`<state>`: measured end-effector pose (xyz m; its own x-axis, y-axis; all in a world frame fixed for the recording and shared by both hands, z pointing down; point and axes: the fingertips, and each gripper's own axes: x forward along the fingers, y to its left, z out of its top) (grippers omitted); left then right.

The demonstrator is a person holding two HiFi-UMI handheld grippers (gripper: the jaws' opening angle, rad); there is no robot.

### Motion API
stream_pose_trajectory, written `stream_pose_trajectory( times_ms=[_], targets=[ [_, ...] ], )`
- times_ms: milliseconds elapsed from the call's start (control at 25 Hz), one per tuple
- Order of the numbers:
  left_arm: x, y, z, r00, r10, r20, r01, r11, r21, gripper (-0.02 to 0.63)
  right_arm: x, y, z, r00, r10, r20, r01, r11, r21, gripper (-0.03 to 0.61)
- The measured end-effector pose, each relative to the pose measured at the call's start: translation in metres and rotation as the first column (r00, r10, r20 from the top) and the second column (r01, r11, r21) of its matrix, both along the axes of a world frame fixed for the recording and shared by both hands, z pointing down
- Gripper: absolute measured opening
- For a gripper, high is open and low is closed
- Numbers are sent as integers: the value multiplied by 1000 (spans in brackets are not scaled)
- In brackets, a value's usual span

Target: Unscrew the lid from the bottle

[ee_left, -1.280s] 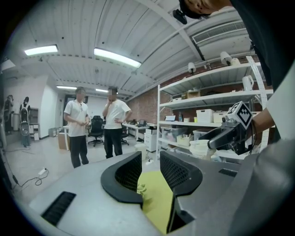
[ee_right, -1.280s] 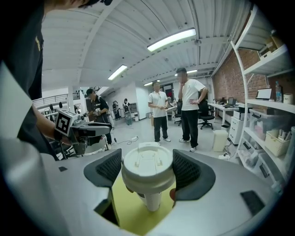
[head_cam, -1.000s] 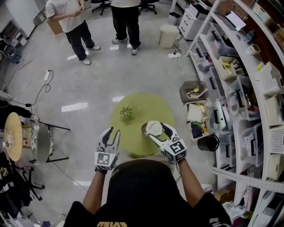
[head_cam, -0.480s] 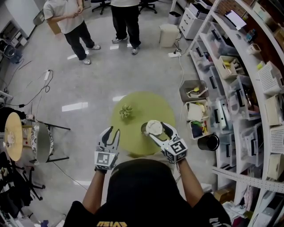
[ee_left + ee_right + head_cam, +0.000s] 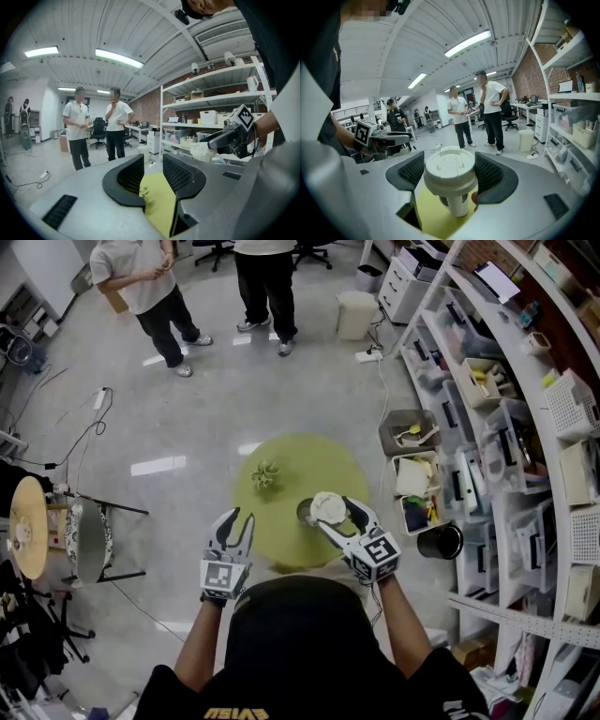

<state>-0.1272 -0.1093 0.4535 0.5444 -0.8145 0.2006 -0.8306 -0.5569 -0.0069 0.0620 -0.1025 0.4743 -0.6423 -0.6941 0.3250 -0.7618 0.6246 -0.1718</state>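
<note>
My right gripper [image 5: 331, 513] is shut on the white lid [image 5: 325, 506] above the round yellow-green table [image 5: 305, 463]. In the right gripper view the lid [image 5: 449, 172] sits between both pads, and a white tube [image 5: 460, 206] hangs under it. The dark bottle mouth [image 5: 305, 513] shows just left of the lid, partly hidden by it. My left gripper [image 5: 231, 529] hovers at the table's near left edge, apart from the bottle. Its jaws stand a little apart with nothing between them [image 5: 153, 174].
A small green leafy object [image 5: 265, 476] lies on the far left of the table. Shelves with bins [image 5: 487, 427] run along the right, and a black bucket [image 5: 441, 542] stands by them. Two people [image 5: 211, 287] stand on the floor beyond. A chair [image 5: 89, 540] is at the left.
The right gripper with the lid has shifted slightly right and away, baring a bit more of the bottle mouth. The left gripper has stayed in place.
</note>
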Motion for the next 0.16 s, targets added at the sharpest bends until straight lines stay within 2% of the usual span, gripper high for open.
stream_pose_trajectory(
  times_ms=[160],
  targets=[
    [-1, 3, 3, 1000, -8, 11, 8, 1000, -4, 135, 2, 1, -4, 1000, 2, 4, -2, 1000, 4, 339]
  ],
)
